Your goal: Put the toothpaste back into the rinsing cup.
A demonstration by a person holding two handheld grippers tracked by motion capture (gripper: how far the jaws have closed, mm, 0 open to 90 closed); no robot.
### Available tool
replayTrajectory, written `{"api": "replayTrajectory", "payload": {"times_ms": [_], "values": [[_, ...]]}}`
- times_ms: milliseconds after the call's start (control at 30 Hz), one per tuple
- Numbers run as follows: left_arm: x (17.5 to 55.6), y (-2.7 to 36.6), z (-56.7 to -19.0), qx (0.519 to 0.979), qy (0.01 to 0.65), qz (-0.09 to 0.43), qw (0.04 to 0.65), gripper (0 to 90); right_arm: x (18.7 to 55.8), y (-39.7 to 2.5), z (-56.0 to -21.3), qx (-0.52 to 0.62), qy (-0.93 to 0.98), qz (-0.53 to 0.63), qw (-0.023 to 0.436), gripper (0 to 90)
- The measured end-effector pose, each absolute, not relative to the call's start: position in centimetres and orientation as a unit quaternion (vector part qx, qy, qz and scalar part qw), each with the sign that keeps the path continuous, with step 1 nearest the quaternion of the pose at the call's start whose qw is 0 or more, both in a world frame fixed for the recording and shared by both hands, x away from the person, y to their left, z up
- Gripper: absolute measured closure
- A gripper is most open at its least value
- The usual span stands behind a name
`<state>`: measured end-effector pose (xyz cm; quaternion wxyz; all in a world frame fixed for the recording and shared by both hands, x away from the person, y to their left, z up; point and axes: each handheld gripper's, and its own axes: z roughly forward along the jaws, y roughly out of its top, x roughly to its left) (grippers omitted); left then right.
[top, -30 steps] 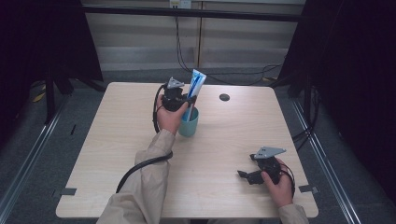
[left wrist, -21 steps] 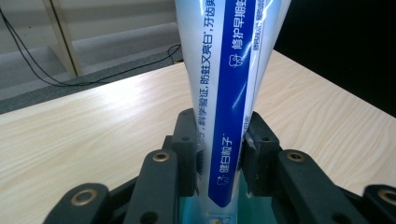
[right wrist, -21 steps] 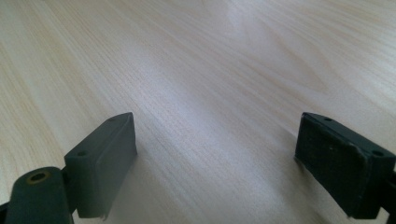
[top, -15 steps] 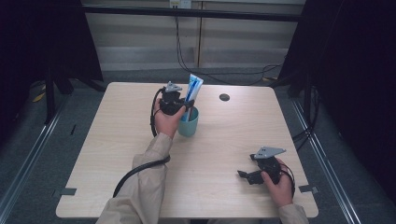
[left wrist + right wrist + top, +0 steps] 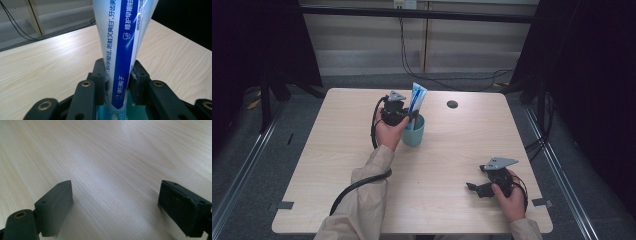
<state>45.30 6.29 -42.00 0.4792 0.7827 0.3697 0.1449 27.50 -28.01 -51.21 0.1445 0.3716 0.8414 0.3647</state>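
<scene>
Toothpaste tube (image 5: 417,99) stands nearly upright in the teal cup (image 5: 413,136) near the far middle of the table (image 5: 322,165), its long axis leaning a little to the right, flat crimped end up. The left gripper (image 5: 411,116) clamps the tube low on its body, just above the cup's rim; in the left gripper view the pads (image 5: 100,80) press both sides of the tube (image 5: 122,50). Whether its bottom already touches the cup floor is hard to tell. The right gripper (image 5: 473,188) rests well apart at the near right edge, jaws spread with nothing between them over bare wood (image 5: 107,157). Compared with a second ago, the tube sits lower in the cup and more upright, while the right hand has not moved.
</scene>
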Motion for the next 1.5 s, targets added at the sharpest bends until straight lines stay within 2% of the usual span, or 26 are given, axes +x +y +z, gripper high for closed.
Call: {"api": "replayTrajectory", "payload": {"times_ms": [1500], "values": [[45.25, 5.6, -42.53, 0.796, 0.355, 0.128, 0.474, 63.9, 27.51, -28.01, -51.21, 0.371, 0.842, 0.365, 0.145, 11.9]]}}
